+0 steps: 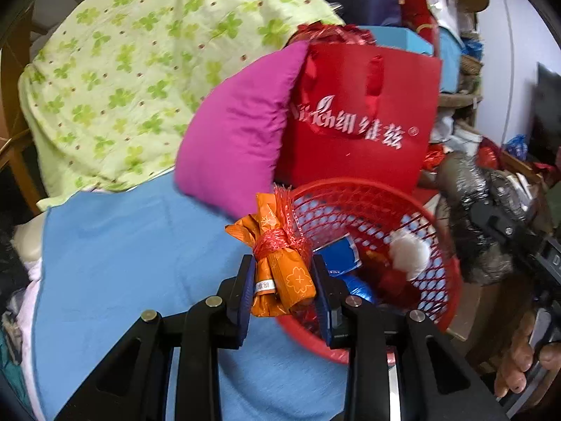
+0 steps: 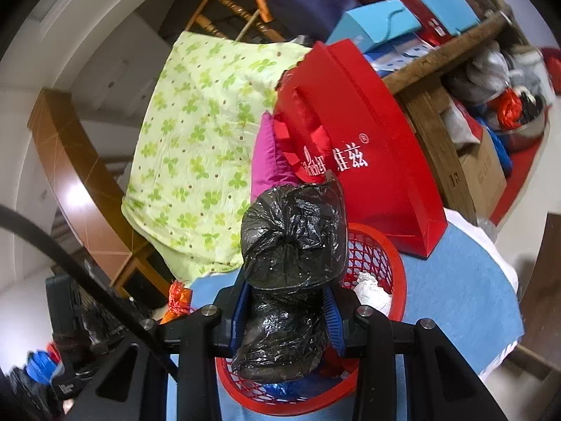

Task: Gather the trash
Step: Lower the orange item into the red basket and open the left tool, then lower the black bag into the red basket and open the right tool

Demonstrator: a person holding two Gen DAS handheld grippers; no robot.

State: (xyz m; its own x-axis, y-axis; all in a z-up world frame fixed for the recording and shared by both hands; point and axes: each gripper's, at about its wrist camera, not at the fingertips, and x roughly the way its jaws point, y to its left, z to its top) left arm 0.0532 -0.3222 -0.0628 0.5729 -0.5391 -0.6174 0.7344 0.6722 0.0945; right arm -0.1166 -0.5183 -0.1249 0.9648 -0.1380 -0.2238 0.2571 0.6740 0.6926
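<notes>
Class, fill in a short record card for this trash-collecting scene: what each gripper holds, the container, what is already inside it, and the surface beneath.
Left gripper: shut on orange wrapper bundle
Right gripper: shut on black plastic bag
Container: red mesh basket
Already inside: white crumpled wad, blue wrapper
Surface: blue cloth
Behind basket: red paper bag

Both views are evenly and fairly brightly lit by soft indoor light, with weak shadows. Fisheye bending curves everything near the black corners. The left wrist view is smeared by motion, most on the red paper bag [image 1: 361, 112] (its lettering streaks). Small glare spots glint on the black plastic bag [image 2: 291, 242].
</notes>
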